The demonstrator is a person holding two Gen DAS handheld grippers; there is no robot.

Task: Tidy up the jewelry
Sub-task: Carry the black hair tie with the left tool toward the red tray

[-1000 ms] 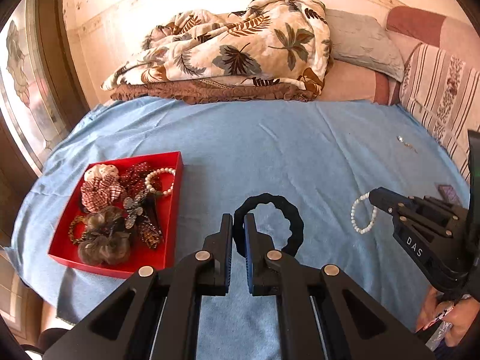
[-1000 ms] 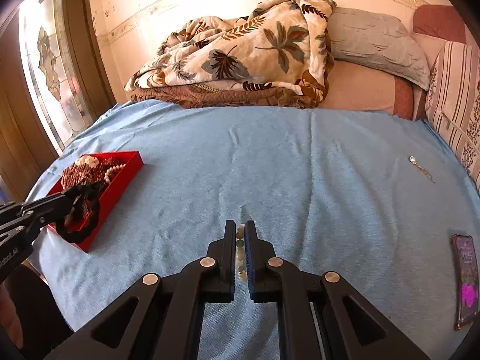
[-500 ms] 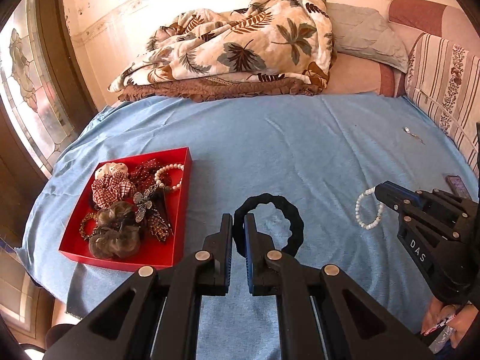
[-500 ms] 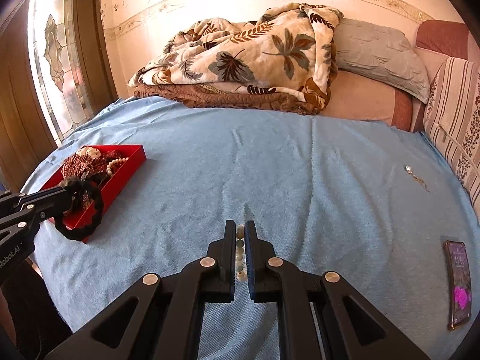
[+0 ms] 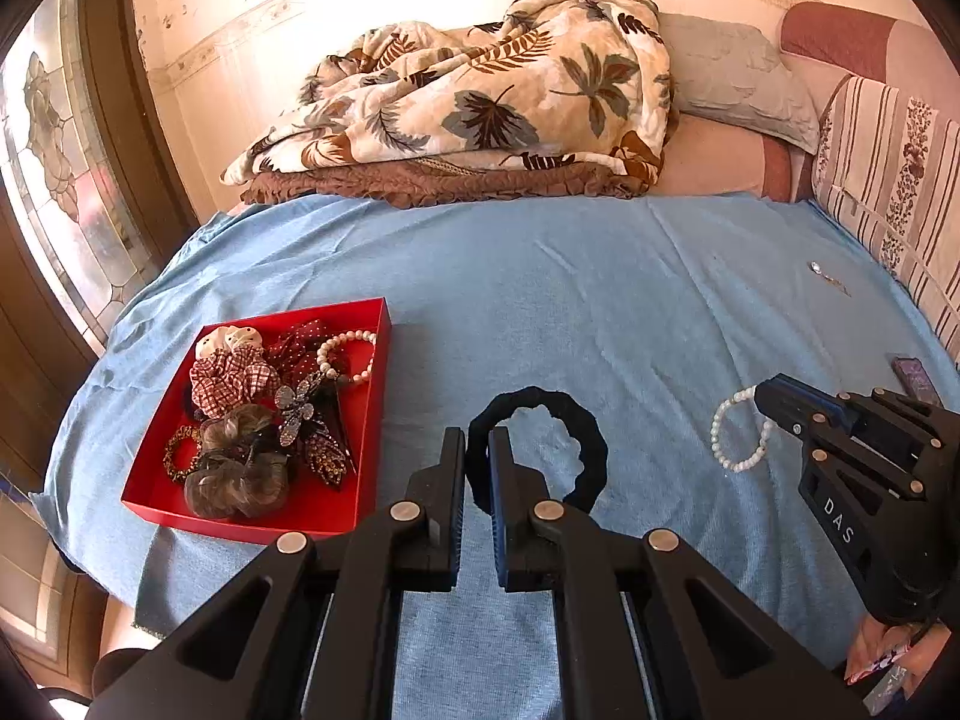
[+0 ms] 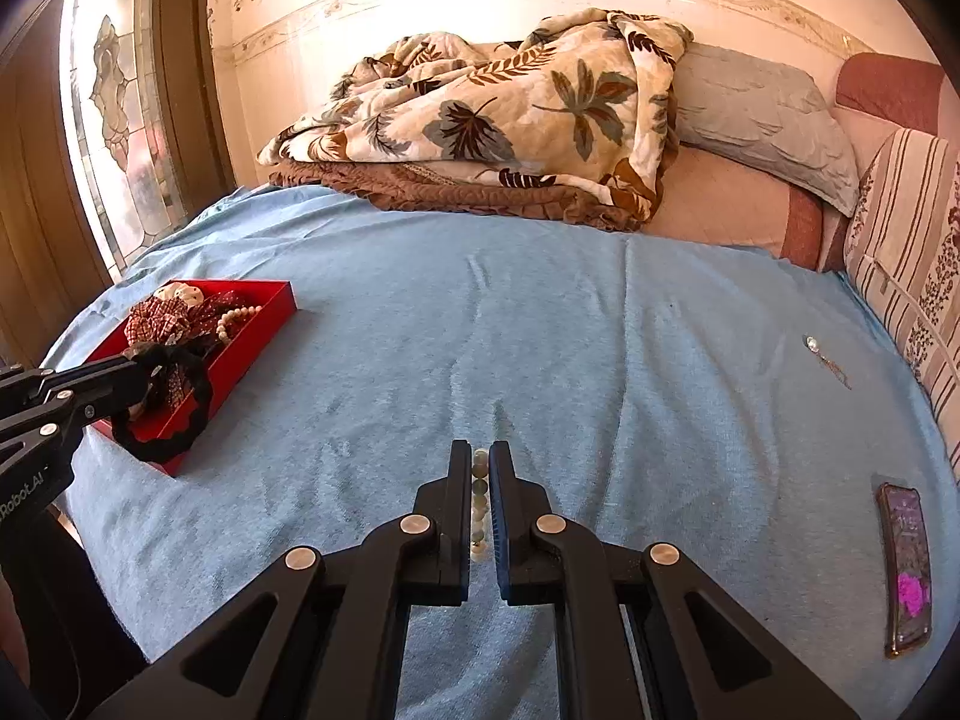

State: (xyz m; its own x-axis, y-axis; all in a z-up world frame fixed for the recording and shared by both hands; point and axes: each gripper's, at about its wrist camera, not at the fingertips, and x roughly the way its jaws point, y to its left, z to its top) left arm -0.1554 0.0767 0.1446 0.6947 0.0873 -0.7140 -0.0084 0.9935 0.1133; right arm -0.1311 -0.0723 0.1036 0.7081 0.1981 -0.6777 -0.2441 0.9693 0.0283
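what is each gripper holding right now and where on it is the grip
The left gripper pinches a black scrunchie by one side of its loop. The right gripper pinches a pearl bracelet by a short run of beads; the rest hangs free.

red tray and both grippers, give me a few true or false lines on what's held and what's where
1. The left gripper is shut on a black scrunchie. True.
2. The right gripper is open and holds nothing. False: it is shut on a pearl bracelet.
3. The red tray already holds a pearl bracelet. True: one lies by its far corner.
4. The phone lies inside the tray. False: it lies on the blue sheet, far to the other side.
5. The leaf-print blanket lies at the far end of the bed. True.
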